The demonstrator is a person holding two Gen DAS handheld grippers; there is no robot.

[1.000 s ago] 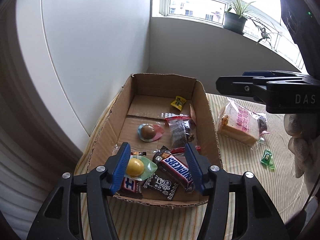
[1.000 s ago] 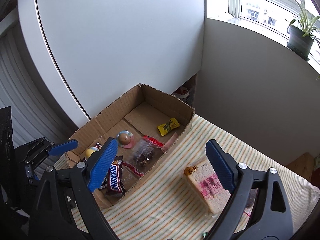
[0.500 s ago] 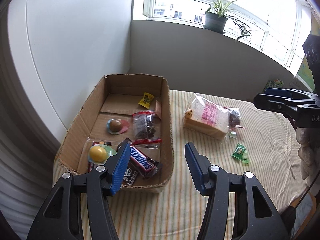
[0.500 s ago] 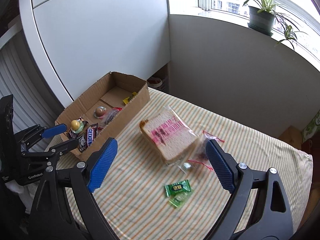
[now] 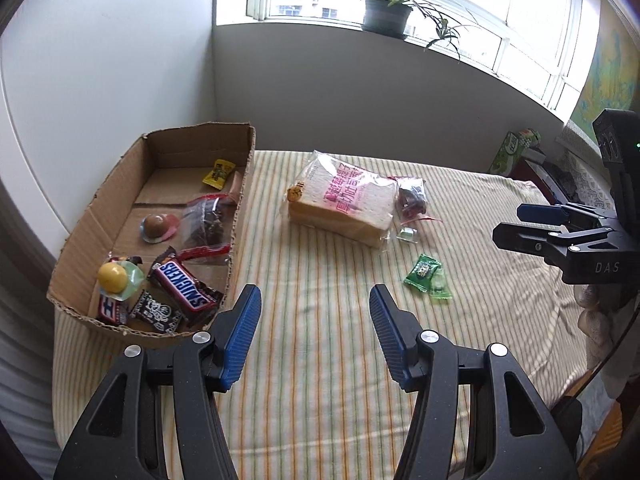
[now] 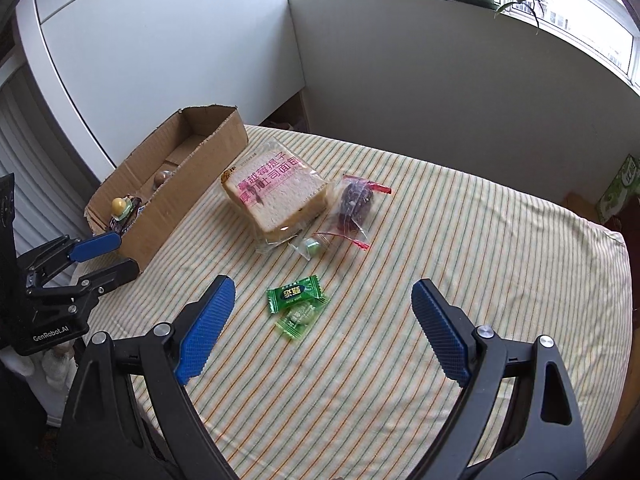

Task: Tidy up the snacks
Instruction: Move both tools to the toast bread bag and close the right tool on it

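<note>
A cardboard box [image 5: 240, 208] [image 6: 200, 168] at the table's left holds a Snickers bar [image 5: 184, 286], a yellow jelly cup [image 5: 114, 276], a brown jelly cup [image 5: 156, 226] and other small packets. On the striped cloth lie a bagged bread slice [image 5: 344, 200] [image 6: 276, 192], a red-sealed bag of dark fruit [image 5: 412, 200] [image 6: 354, 204], a small clear-wrapped sweet [image 6: 311, 246] and two green candies [image 5: 428, 278] [image 6: 298, 306]. My left gripper [image 5: 314, 320] is open and empty, right of the box's near corner. My right gripper [image 6: 322, 312] is open and empty, just short of the green candies.
The table's right edge [image 6: 616, 240] drops off beside a green carton [image 6: 620, 190]. A grey wall stands behind the table, with a potted plant [image 5: 386, 16] on the sill. White panels stand behind the box.
Both grippers have pulled back and swung right, away from the box toward the loose snacks. The left gripper no longer hovers over the box. Both stayed open and empty.
</note>
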